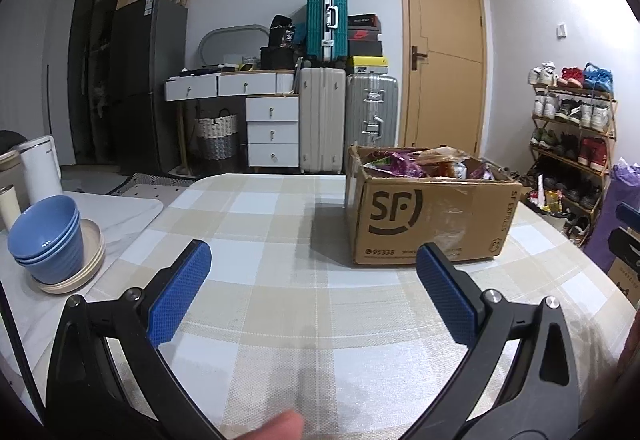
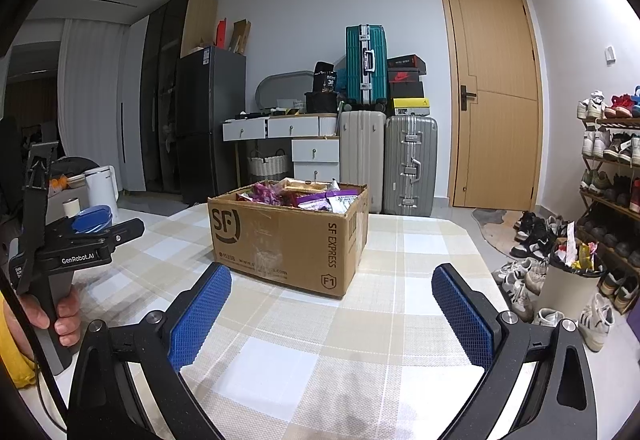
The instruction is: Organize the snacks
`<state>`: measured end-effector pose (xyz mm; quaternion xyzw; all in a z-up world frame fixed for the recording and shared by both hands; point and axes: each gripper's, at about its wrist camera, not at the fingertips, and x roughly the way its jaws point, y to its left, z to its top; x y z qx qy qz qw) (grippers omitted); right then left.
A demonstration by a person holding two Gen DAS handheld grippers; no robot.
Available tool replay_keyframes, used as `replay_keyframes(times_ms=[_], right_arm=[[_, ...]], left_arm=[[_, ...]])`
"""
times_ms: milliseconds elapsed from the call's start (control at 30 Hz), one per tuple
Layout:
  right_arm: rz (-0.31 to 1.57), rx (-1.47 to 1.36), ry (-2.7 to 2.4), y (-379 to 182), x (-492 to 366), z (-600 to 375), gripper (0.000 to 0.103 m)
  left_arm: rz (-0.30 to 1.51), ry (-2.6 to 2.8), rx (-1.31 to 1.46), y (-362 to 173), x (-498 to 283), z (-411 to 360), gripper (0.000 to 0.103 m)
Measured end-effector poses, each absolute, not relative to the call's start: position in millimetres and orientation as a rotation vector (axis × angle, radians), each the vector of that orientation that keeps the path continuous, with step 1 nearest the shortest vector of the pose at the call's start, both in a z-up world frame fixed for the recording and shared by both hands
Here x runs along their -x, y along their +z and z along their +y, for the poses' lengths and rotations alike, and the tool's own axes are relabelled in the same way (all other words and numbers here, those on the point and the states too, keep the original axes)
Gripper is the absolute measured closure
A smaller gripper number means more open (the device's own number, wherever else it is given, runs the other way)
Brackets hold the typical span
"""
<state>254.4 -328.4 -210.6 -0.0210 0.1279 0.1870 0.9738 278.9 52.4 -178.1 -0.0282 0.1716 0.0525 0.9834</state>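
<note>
Checked cloth covered the table (image 1: pixel 280 224), and behind it a cluttered room with suitcases, white drawers and a wooden door could be seen. On that cloth an open cardboard box (image 1: pixel 428 220) printed with a courier logo was standing, and it was taken as the landmark for everything else. Inside the box, up to its rim, the snack packets (image 2: pixel 304 196) were heaped, purple and orange foil bags among them. In front of the box, well apart from it, the left gripper (image 1: pixel 314 288) was held above the cloth with its jaws spread wide and nothing between them. The right gripper (image 2: pixel 332 310) was likewise held in front of the box, fully released and empty. To the left of the box, well apart, stacked blue bowls (image 1: pixel 46 236) were resting on a plate.

The packets were judged to be light, soft and crinkly, with slick film that would be apt to slide between the pads. A pinch across a sealed top edge or a corner was judged safest, since the puffed middle would be crushed and brittle contents broken
</note>
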Motion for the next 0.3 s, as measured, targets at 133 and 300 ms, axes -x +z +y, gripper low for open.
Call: replay_keyframes(times_ms=[133,300], right_arm=[[0.257,0.042,0.377,-211.4,-253.3,-329.5,0.001],[0.26,0.041,0.373,-211.6,-254.6,-330.5,0.001]], left_arm=[[0.349,0.092,0.055,-176.1,-279.3,51.1,0.001],[0.341,0.102,0.069,-173.6,-275.7,53.9,0.001]])
